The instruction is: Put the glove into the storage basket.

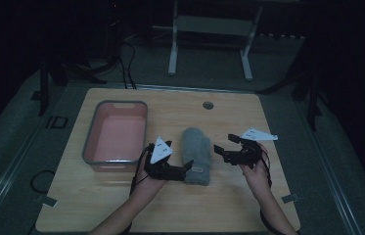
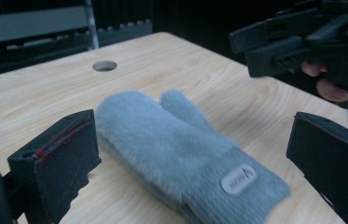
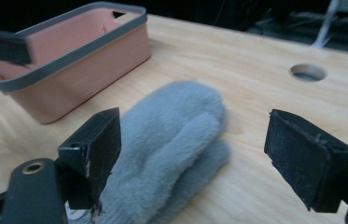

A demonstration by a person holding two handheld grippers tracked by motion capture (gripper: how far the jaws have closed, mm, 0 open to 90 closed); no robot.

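**Grippers open either side of mitten**

Left gripper point(image 1: 188, 168) at the 9 o'clock side of the fuzzy grey-blue knit mitten point(image 1: 196, 154), jaws wide, nothing clamped. Right gripper point(image 1: 222, 148) at 3 o'clock, jaws spread, nothing held. Mitten flat on light wooden table point(image 1: 121, 205). Pink grey-rimmed plastic bin point(image 1: 116, 137) at mitten's 9 o'clock.

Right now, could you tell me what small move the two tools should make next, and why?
Probably ease the left tool in and close it on the cuff of the grey mitten. Both tools stand open on either side of the mitten, which lies flat on the table beside the pink bin, and neither grips it yet.
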